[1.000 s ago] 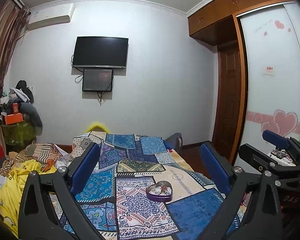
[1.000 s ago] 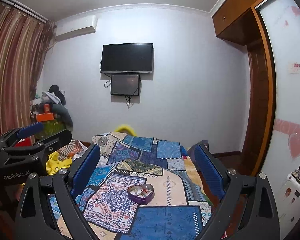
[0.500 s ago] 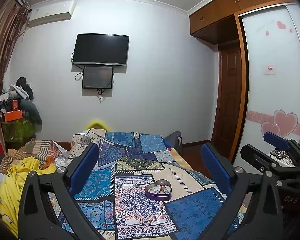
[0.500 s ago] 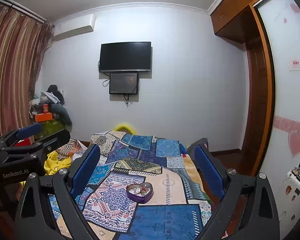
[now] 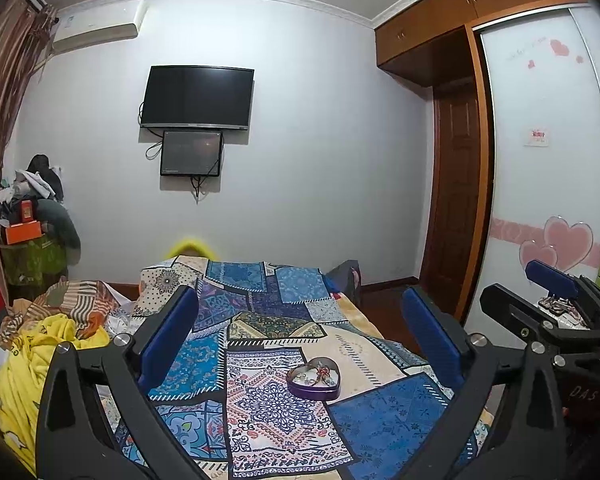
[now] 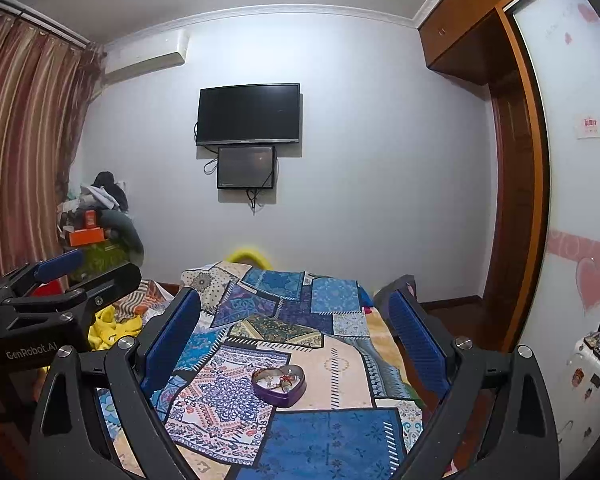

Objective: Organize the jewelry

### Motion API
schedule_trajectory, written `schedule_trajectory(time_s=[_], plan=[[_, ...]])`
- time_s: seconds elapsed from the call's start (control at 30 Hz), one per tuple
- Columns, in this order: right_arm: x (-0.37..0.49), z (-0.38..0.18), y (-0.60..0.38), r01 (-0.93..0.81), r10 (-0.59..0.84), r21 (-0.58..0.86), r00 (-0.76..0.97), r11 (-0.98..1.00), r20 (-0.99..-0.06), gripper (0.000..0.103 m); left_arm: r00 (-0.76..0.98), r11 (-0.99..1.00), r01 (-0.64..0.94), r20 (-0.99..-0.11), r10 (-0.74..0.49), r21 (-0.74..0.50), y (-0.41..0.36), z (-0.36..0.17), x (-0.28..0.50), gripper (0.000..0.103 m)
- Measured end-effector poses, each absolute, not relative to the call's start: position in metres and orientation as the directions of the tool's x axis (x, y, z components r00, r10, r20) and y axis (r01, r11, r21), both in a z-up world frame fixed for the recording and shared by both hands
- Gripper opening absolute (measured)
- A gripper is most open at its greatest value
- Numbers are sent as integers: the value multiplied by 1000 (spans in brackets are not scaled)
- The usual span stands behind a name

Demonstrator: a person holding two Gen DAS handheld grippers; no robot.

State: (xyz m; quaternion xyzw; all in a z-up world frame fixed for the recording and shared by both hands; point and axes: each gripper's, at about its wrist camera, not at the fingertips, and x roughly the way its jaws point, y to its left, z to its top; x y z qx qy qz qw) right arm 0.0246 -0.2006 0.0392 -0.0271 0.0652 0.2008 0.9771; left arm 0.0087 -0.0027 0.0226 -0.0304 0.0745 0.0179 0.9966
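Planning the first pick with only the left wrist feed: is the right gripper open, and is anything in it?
Observer: The right gripper is open and empty, fingers wide apart.
Operator: Where's the box from there?
Observer: The heart-shaped box lies on the quilt, ahead between those fingers, untouched.
Operator: And my gripper?
Observer: The left gripper shows at that view's left edge, off to the box's side.
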Motion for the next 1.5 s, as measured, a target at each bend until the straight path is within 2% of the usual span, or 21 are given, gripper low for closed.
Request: schedule_trajectory(time_s=[1.5], plan=[[32,34,-205,-378,375,10,914,926,-153,94,985,998,-11,-173,1,-56,-9,16,18,103]])
